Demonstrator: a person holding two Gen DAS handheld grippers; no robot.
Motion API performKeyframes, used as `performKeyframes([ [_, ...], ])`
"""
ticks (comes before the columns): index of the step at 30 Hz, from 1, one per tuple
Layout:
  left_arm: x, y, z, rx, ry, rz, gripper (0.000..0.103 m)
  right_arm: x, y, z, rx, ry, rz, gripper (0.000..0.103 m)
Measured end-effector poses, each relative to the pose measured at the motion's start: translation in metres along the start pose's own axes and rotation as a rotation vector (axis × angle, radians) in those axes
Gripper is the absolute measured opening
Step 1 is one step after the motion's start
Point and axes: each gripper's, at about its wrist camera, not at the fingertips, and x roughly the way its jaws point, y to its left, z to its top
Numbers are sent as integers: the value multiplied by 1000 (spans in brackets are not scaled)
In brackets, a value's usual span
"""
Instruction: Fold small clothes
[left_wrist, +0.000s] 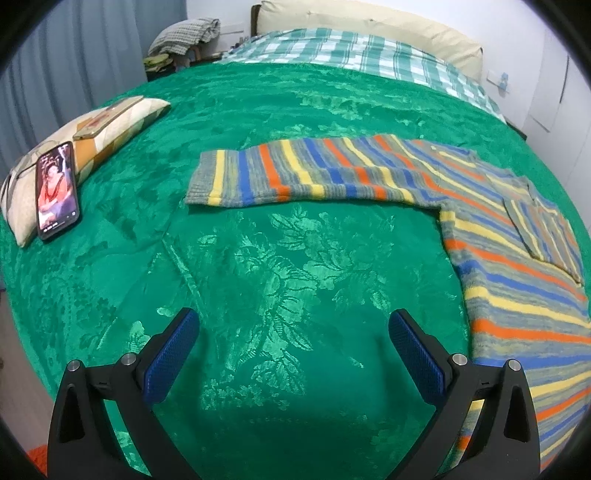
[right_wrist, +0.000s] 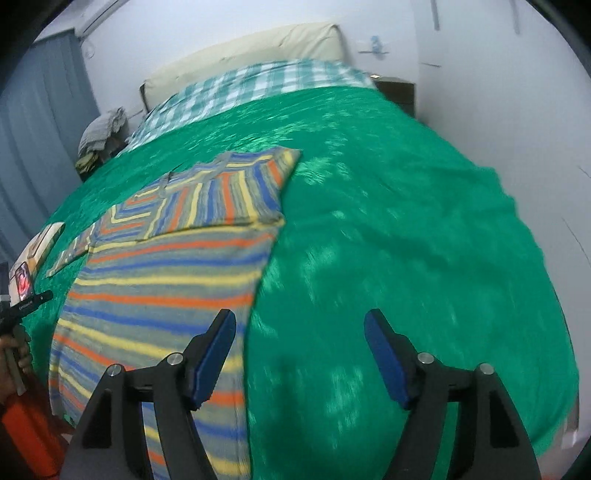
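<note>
A knitted sweater with grey, blue, orange and yellow stripes lies flat on the green bedspread. One sleeve stretches out to the left; the other sleeve is folded across the chest. My left gripper hangs open over bare bedspread, left of the sweater's body and below the stretched sleeve, with nothing between its blue pads. My right gripper is open at the sweater's right edge. Its left finger is over the striped knit, its right finger over the bedspread. It holds nothing.
A lit phone leans on a patterned cushion at the bed's left side. A green checked sheet and a cream pillow lie at the head. A dark nightstand stands at the far right. A person's hand shows at the left edge.
</note>
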Motion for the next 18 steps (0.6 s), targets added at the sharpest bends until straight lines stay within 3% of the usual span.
performKeyframes([
  [7,15,-10,-9,33,64,12,102,-17,5,-1,-19,-86,-21,77],
  [18,24,-10,-16,33,92,3,103,9,5,-6,-24,-27,-45,77],
])
